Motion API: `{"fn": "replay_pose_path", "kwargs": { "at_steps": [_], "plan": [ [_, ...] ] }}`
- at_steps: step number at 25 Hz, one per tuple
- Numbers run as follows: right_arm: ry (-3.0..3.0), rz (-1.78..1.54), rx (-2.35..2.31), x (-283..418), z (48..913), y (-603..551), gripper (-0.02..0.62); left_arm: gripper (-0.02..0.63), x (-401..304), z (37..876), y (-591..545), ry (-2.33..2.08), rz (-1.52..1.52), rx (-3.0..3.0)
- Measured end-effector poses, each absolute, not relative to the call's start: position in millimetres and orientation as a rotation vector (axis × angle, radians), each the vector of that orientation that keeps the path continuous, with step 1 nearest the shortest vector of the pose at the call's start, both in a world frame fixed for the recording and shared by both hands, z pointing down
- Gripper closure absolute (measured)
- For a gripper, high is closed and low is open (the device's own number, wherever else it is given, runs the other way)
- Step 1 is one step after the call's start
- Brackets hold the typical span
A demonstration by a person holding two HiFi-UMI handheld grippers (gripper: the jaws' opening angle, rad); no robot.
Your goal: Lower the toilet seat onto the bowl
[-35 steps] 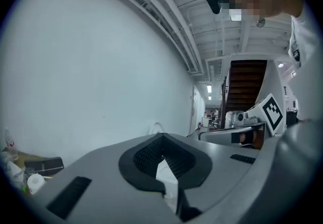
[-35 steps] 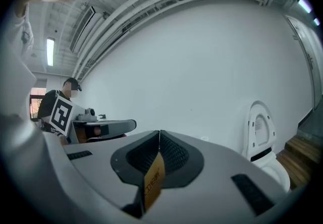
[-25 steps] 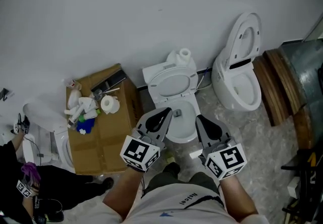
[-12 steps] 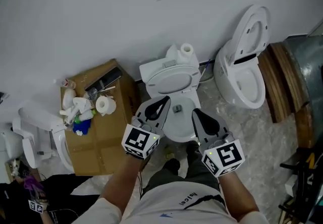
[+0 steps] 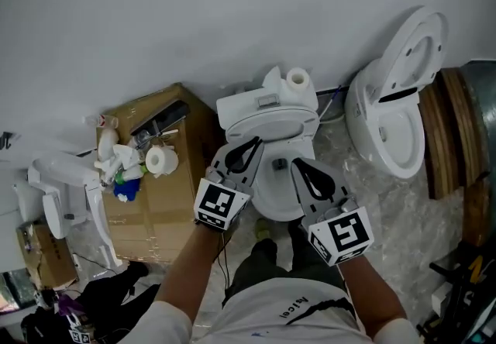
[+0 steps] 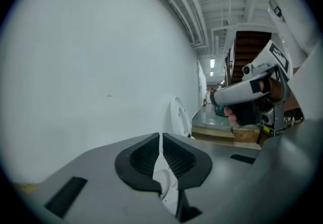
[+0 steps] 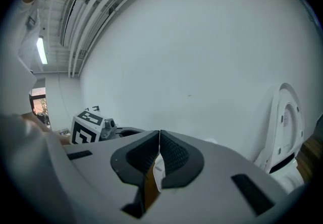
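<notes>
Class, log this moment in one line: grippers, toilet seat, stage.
left gripper: shut, empty | right gripper: shut, empty | toilet seat: raised | stage: not yet lowered

Cardboard box [image 5: 159, 203] with clutter crowds left side of toilet bowl [image 5: 273, 203]; second toilet [image 5: 387, 129] off right, floor strip [image 5: 333, 156] free between; wall [image 5: 194, 17] right behind tank [image 5: 263, 106], paper roll [image 5: 297, 77] on top

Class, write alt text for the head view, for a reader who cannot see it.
Seen from above, a person's left tool and right tool, both shut, reach toward a white toilet whose seat stands raised against the tank. A cluttered cardboard box sits to its left, a second toilet to its right.
</notes>
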State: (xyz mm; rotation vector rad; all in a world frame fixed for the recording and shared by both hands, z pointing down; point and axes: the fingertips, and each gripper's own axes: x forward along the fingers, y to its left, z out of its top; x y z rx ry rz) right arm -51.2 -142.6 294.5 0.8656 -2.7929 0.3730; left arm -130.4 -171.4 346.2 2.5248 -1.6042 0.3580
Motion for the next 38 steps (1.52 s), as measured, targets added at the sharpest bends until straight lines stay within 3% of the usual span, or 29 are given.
{"fn": "replay_pose_path", "kwargs": {
  "at_steps": [17,38],
  "plan": [
    [-2.743,0.478,0.738,-57,360,-208,0.578,0.545,-151,479,-252,-1.590,0.874,2.473],
    [-2.684,0.536,0.783,-52,381,-203,0.578,0.546,-159,515,-266,-1.564,1.154,2.568]
  ]
}}
